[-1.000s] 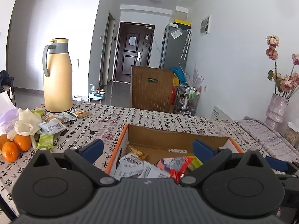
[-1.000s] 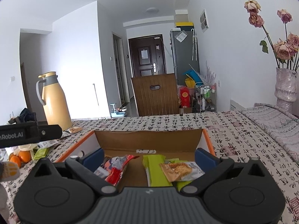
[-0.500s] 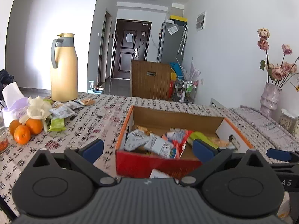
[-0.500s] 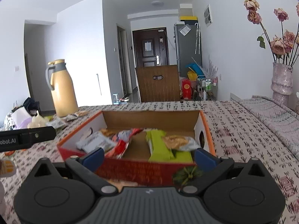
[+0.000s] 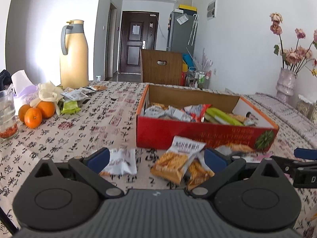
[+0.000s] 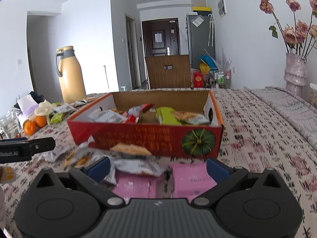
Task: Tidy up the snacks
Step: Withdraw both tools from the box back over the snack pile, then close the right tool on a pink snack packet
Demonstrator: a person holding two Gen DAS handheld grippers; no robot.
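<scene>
Matt cardboard box (image 5: 204, 133); glossy foil snack packets (image 5: 174, 163); printed cloth tablecloth (image 5: 89, 127); smooth plastic jug (image 5: 73, 59)

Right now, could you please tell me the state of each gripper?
Left gripper: open, holding nothing, above loose snack packets.
Right gripper: open, holding nothing, above pink packets.

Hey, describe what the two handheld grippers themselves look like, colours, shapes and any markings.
Both look alike: the left gripper and the right gripper each have a ribbed grey body, two black rounded housings with circular discs, black linkage arms with silver pivot pins, and blue pads on the fingers. Seen from the right wrist view, the left one's black side bar carries white lettering ending "Robot.AI". No cables or sleeves show.
</scene>
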